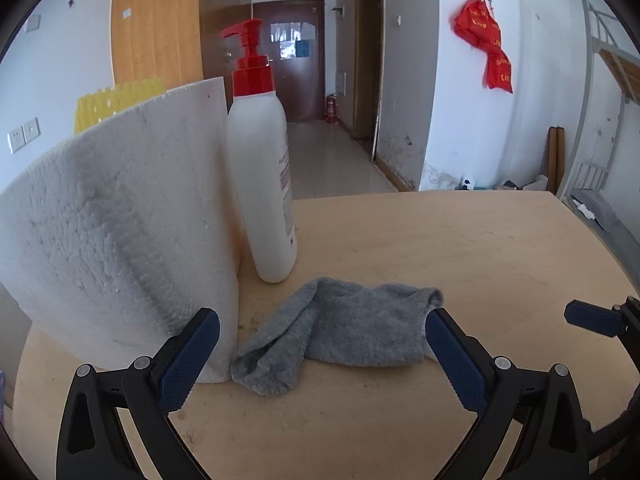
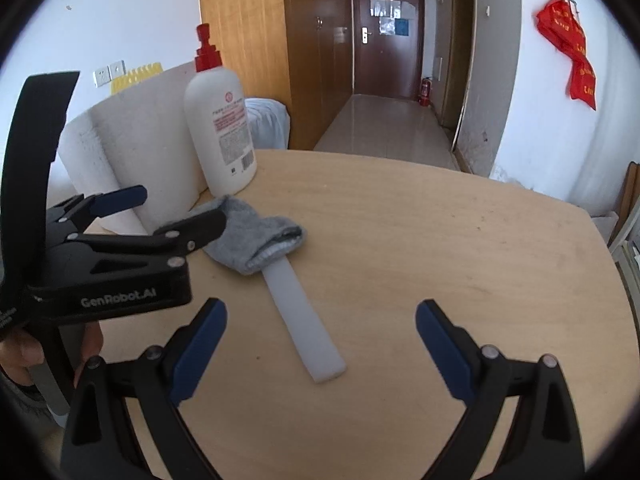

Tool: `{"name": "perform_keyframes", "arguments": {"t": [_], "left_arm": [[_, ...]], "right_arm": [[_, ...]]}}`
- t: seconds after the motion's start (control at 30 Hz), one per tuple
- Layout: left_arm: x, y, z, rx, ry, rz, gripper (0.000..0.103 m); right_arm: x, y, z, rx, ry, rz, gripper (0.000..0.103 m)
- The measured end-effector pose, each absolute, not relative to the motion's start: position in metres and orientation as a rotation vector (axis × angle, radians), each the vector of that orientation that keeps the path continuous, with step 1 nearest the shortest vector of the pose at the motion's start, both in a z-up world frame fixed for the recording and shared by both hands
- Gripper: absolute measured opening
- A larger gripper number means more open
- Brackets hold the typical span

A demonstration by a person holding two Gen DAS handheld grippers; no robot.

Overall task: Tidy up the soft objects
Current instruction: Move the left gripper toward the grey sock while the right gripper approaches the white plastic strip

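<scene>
A grey sock [image 1: 340, 332] lies crumpled on the wooden table [image 1: 440, 248], just in front of my open left gripper [image 1: 322, 344], between its fingers. In the right wrist view the sock [image 2: 256, 240] covers the far end of a flat white strip [image 2: 304, 320] that reaches toward my open, empty right gripper [image 2: 320, 340]. The left gripper [image 2: 160, 212] shows there from the side, open over the sock's left end. The right gripper's fingertip [image 1: 592, 316] shows at the right edge of the left wrist view.
A white paper towel roll [image 1: 116, 240] and a white pump bottle with a red cap [image 1: 260, 184] stand just behind the sock at the table's left. Both also show in the right wrist view: the roll [image 2: 152, 148] and the bottle [image 2: 220, 136]. The table's far edge [image 2: 400, 160] drops to a hallway floor.
</scene>
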State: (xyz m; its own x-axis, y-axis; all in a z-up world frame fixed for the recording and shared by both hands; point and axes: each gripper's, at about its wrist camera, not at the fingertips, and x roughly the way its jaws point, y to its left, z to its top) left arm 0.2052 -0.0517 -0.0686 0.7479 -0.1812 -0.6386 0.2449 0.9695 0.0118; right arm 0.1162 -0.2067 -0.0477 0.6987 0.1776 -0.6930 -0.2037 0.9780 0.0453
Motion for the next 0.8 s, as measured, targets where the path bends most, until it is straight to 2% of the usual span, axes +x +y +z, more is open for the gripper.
{"name": "perform_keyframes", "arguments": {"t": [0.33,0.57,0.7,0.8], "left_arm": [[0.217,-0.064,-0.073,0.12,0.712,-0.235,0.1],[0.229,-0.063,-0.084,0.11,0.782,-0.233,0.086],[0.238,-0.063,-0.087,0.098,0.812,-0.237,0.086],[0.242,-0.063,-0.09,0.102,0.827,-0.227,0.081]], "right_arm": [[0.121,-0.204,-0.054,-0.052,0.779,0.215,0.097],[0.118,-0.202,-0.054,-0.053,0.775,0.225,0.097],[0.116,-0.198,-0.054,-0.068,0.773,0.229,0.097],[0.118,-0.196,-0.054,-0.067,0.773,0.229,0.097]]}}
